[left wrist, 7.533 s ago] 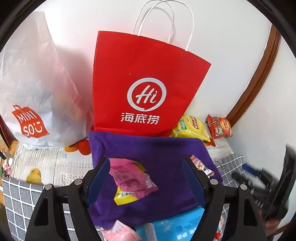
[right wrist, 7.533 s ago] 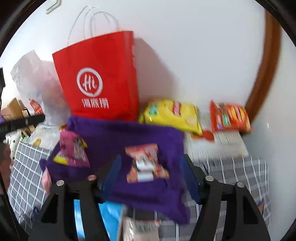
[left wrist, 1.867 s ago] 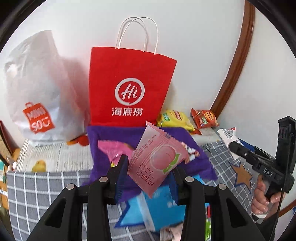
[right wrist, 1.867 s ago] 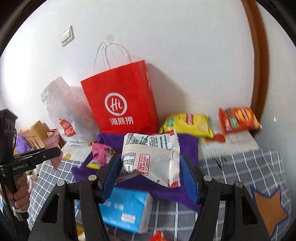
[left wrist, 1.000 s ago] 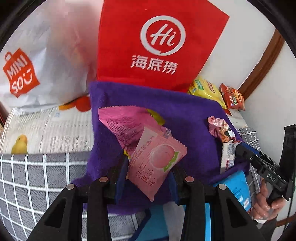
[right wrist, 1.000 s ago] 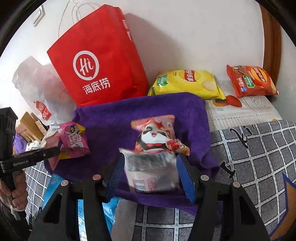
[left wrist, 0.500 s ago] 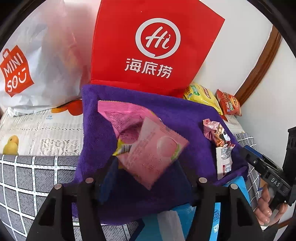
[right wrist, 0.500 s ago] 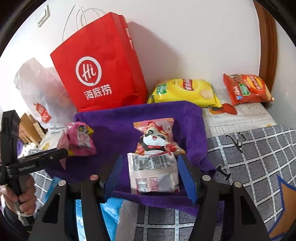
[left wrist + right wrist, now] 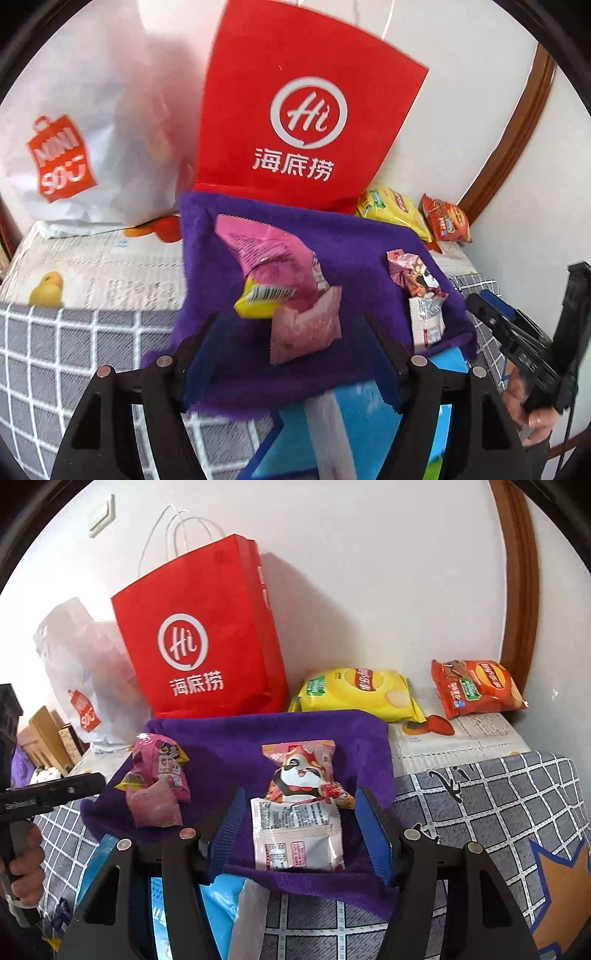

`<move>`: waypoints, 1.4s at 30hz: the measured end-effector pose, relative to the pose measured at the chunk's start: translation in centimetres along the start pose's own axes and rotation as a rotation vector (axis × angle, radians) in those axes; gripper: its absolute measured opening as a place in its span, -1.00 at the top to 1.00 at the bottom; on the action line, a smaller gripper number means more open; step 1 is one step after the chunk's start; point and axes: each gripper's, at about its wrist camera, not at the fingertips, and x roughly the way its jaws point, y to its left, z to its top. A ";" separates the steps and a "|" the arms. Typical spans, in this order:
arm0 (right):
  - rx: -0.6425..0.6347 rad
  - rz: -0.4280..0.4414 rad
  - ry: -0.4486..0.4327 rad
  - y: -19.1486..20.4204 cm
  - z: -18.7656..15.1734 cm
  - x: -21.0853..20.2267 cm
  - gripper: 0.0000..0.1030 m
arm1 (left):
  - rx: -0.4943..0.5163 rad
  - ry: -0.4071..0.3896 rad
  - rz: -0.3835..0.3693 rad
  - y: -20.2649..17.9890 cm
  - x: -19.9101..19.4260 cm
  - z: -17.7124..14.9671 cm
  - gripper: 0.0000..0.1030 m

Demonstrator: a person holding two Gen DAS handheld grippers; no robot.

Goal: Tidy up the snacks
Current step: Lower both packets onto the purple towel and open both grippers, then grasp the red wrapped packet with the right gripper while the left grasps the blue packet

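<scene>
both snacks look just set down, so the step in hand is the release. the left claw is spreading, its jaws opening clear of the pale pink peach packet, which lies on the purple towel leaning against a brighter pink packet. nothing is pinched there. the right claw stands spread on either side of the white packet; its pads are apart from the wrapper, which rests on the towel overlapping the panda packet.

two pairs now sit on the towel, left and right. the yellow chip bag and the orange chip bag lie off the towel by the wall, and a blue pack sits under the towel's near edge.

next, i judge, each claw should lift straight back without dragging the loose wrappers, then reach for a snack not yet sorted.
</scene>
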 end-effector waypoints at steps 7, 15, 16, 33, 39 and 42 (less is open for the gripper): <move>-0.003 -0.030 0.086 -0.4 -2.7 -3.3 -0.20 | -0.015 0.002 0.016 2.4 -3.3 -4.1 -0.39; -0.060 -0.017 0.141 -1.4 -9.4 -7.4 -0.26 | -0.043 -0.017 0.031 4.0 -4.9 -8.5 -0.39; -0.059 -0.012 0.143 -1.6 -10.1 -7.8 -0.26 | -0.051 -0.028 0.037 4.1 -5.1 -8.9 -0.39; -0.205 -0.076 0.185 0.2 -12.0 -6.4 -0.35 | -0.032 -0.061 0.033 3.6 -5.8 -10.2 -0.39; -0.166 -0.043 0.243 -0.4 -11.8 -3.9 -0.28 | -0.023 -0.055 0.056 3.4 -5.6 -10.3 -0.39; -0.090 -0.013 0.222 -1.7 -11.9 -4.7 0.15 | -0.054 -0.054 0.039 3.9 -5.7 -10.2 -0.39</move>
